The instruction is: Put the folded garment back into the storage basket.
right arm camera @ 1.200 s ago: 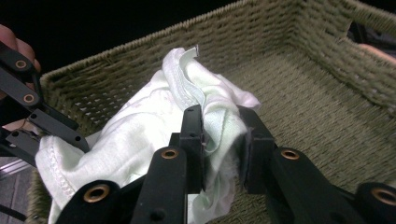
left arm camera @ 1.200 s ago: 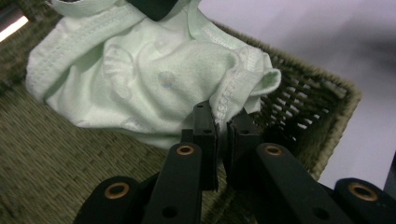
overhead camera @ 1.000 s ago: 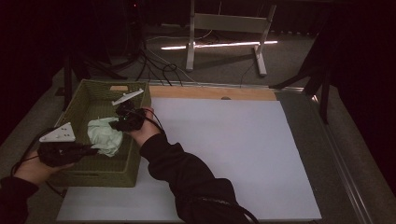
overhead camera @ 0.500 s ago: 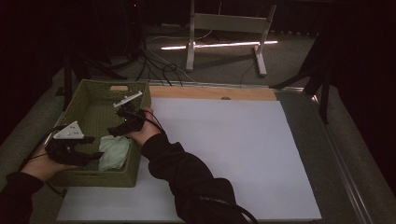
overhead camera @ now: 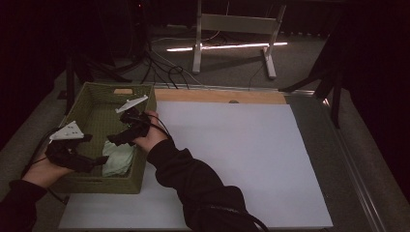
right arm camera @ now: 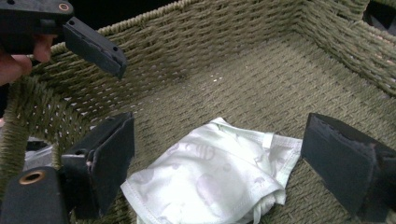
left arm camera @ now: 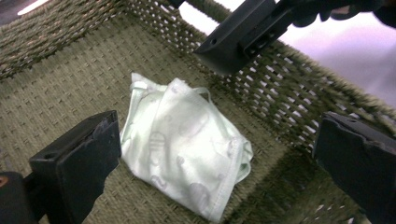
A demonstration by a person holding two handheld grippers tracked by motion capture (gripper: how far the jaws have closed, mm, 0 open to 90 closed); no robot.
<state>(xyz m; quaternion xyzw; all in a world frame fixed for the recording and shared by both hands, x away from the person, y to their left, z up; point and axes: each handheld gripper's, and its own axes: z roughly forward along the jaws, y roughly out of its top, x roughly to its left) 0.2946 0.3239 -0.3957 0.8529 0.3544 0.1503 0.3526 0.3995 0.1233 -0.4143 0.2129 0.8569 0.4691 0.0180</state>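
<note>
Worktop (overhead camera: 232, 159) w/ a big white sheet over it; woven green basket (overhead camera: 84, 104) sits at its left edge. Inside, toward the near right corner, lies the folded pale-green cloth (overhead camera: 117, 158), flat on the basket floor.

What's changed: a sec ago the cloth was bunched higher between both tongs; half a sec ago it was already down in the near corner, and there it lies now. Both sets of jaws have just been opening and stand wide, nothing pinched. Left tongs (overhead camera: 96, 160) hover just left of the cloth, right tongs (overhead camera: 116, 139) just above it, by the right wall. Reads as a release: cloth looks delivered into the basket, so the placing step seems done, hands free to pull out.

High view gives layout but the cloth is a dim patch. Left gripper view shows the cloth (left arm camera: 184, 147) clear of its own jaws, faint printed pattern and stitched hem visible, w/ one jaw of the right tongs above. Right gripper view shows the cloth (right arm camera: 215, 179) lying low between its spread jaws, untouched, plus basket wall (right arm camera: 196, 60) weave and the left tongs' jaw top left.
</note>
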